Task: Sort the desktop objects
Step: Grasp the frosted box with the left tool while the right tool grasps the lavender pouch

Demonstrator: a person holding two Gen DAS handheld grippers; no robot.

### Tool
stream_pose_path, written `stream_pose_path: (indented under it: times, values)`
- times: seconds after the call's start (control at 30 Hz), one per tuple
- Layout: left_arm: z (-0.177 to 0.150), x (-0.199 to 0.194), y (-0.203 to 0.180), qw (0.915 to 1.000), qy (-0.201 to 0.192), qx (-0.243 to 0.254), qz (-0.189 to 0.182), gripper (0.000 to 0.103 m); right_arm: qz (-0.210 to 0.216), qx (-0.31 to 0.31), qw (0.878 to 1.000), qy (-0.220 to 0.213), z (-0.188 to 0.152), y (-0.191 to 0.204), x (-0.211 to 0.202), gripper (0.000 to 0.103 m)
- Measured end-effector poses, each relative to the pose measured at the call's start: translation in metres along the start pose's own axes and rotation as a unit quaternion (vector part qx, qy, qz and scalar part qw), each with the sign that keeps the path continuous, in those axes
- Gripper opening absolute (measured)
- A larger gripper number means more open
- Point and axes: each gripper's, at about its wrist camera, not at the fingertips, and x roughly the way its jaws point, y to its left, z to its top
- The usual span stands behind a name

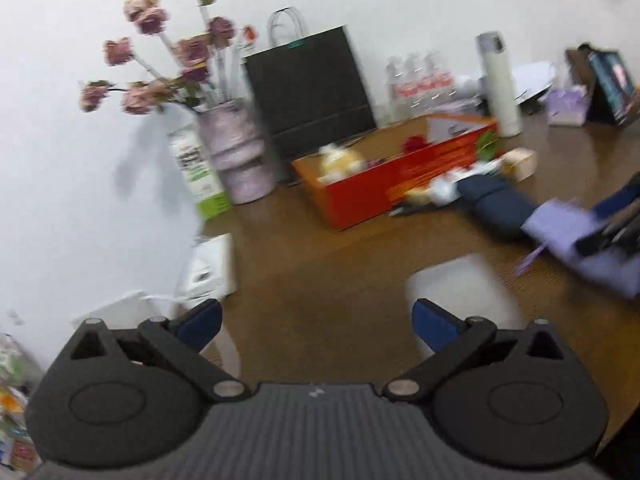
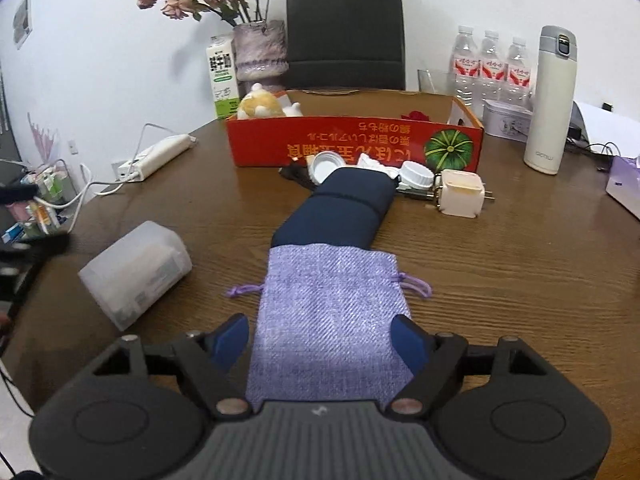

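The right claw (image 2: 322, 340) stands spread, its fingers flanking the near end of the lilac drawstring pouch (image 2: 332, 316) without visibly pinching it. A navy case (image 2: 344, 210) protrudes from the pouch's far mouth toward the red box (image 2: 356, 146). The left claw (image 1: 316, 320) is spread and empty above the bench (image 1: 320, 248).

Judged step: grasp of the pouch, not yet made. Next move calls for closing on the fabric and lifting without shedding the case.

Count:
- one pouch
- one navy case
- one frosted container (image 2: 134, 270), on its side
- one red box
- three water bottles (image 2: 490, 66)
- one white flask (image 2: 550, 100)
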Motion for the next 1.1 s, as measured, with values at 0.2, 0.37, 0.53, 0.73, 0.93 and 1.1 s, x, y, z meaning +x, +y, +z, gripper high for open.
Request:
stream_pose_path:
  times: [0.2,0.37,0.53,0.73,0.93,1.1]
  values:
    - [-0.021,0.028,0.05,0.9971,0.031,-0.069,0.012,0.103,-0.011,0.002,1.0,0.007,0.002,0.001,0.006,0.077]
    - [-0.003,0.041,0.082,0.9956,-0.029,-0.063,0.063,0.103,-0.015,0.003,1.0,0.01,0.008,0.005,0.012,0.077]
    - [0.025,0.031,0.103,0.9873,-0.047,-0.131,0.077,0.103,-0.02,0.002,1.0,-0.002,0.012,0.006,0.01,0.079]
    - [0.02,0.032,0.035,0.9715,0.013,-0.192,-0.138,0.103,-0.031,0.017,0.999,0.011,0.01,-0.004,0.018,0.079]
    - [0.017,0.067,-0.041,0.9732,0.088,-0.16,-0.14,0.103,-0.024,0.004,0.999,0.036,0.01,-0.002,0.03,0.088]
    - [0.013,0.074,-0.049,0.9667,0.102,-0.189,-0.139,0.067,-0.038,-0.003,0.999,-0.006,0.001,0.001,0.029,0.076]
